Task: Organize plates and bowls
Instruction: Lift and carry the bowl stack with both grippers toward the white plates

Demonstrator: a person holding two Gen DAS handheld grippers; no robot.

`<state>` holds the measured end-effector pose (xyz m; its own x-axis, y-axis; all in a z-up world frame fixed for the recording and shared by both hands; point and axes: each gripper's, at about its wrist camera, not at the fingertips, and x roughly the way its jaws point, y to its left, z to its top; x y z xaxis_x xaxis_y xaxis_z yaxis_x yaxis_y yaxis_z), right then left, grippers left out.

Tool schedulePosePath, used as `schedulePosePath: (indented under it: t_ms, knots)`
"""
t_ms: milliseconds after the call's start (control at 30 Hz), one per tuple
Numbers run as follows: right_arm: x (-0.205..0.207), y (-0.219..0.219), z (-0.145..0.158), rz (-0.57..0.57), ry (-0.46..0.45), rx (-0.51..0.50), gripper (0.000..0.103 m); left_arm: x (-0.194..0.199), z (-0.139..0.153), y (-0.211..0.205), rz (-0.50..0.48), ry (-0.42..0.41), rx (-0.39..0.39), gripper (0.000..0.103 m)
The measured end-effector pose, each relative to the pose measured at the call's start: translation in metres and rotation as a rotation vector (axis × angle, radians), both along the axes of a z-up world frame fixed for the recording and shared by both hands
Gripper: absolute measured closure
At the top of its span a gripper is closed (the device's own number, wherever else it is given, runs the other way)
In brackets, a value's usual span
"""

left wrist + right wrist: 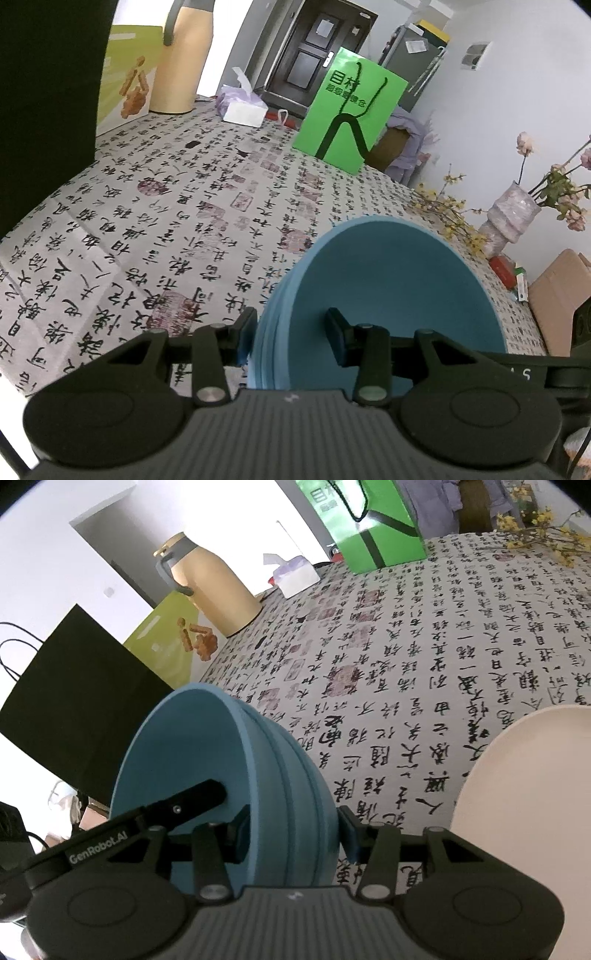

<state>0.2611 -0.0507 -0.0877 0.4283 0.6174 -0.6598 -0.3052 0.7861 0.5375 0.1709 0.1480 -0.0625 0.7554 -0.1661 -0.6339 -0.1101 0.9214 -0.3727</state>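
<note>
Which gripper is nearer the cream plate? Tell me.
Right. The cream plate lies on the table just beside the right gripper, which grips the blue bowls. The left gripper holds their opposite rim, farther away.

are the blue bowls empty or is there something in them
Empty, as far as visible: the top bowl of the blue bowls shows a bare interior; the nested ones beneath are hidden.

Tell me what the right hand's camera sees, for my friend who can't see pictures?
The right gripper pinches the wall of a stack of blue bowls, one finger inside and one outside, above a tablecloth printed with black writing. The left gripper's finger reaches into the bowls too. A cream plate sits at right, with a tan jug and green bag behind.
</note>
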Motion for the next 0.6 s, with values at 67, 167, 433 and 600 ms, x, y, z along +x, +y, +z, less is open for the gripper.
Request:
schedulePosePath:
  t_ms: [67, 167, 433, 600]
  knots:
    - [-0.001, -0.005, 0.000, -0.005, -0.002, 0.003, 0.056, 0.000, 0.001, -0.005, -0.005, -0.002, 0.003, 0.062]
    - [-0.001, -0.013, 0.000, -0.013, -0.004, 0.007, 0.056, 0.002, 0.003, -0.012, -0.012, -0.002, 0.008, 0.062]
    - [-0.003, -0.036, 0.000, -0.022, -0.010, 0.022, 0.056, 0.003, 0.005, -0.030, -0.019, -0.005, 0.018, 0.062]
    - [-0.001, -0.050, 0.001, -0.029, -0.016, 0.030, 0.056, 0.005, 0.008, -0.048, -0.023, -0.012, 0.024, 0.062]
